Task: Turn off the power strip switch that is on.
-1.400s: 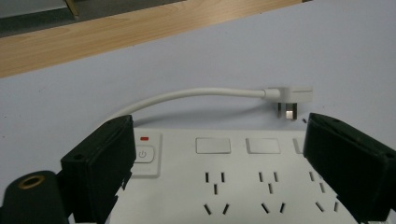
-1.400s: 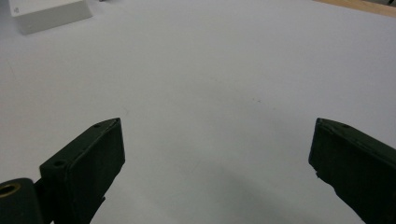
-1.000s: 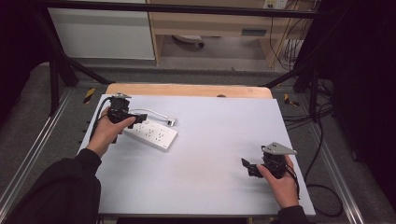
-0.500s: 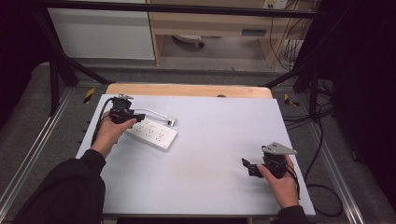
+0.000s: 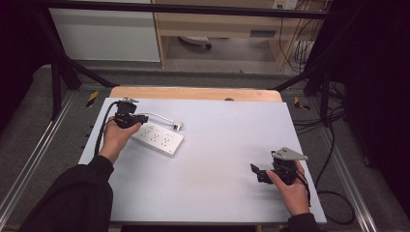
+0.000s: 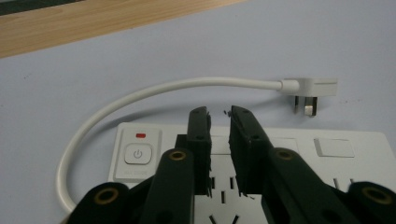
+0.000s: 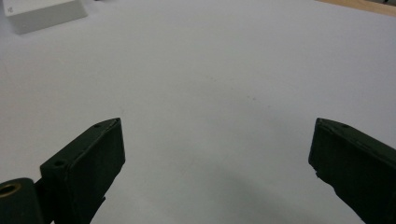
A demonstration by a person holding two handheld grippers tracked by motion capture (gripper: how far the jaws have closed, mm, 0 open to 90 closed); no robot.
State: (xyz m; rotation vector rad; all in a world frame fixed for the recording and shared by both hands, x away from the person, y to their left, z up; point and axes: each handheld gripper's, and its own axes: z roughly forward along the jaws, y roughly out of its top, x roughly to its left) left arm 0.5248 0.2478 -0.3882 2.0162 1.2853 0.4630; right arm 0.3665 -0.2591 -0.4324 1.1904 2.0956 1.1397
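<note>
Left tool (image 6: 219,116) over unbranded white power strip (image 6: 299,154), red indicator (image 6: 140,136)

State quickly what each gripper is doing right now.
Left gripper: nearly closed, holding nothing, above the power strip.
Right gripper: open, empty, over the table.

Black sleeves; black fingers (image 6: 245,140), brass-ringed screw holes; grey three-cornered plate (image 5: 289,154).

White power strip (image 5: 158,138) flat on table's left; short cord curled, plug (image 6: 310,88) loose behind.
</note>
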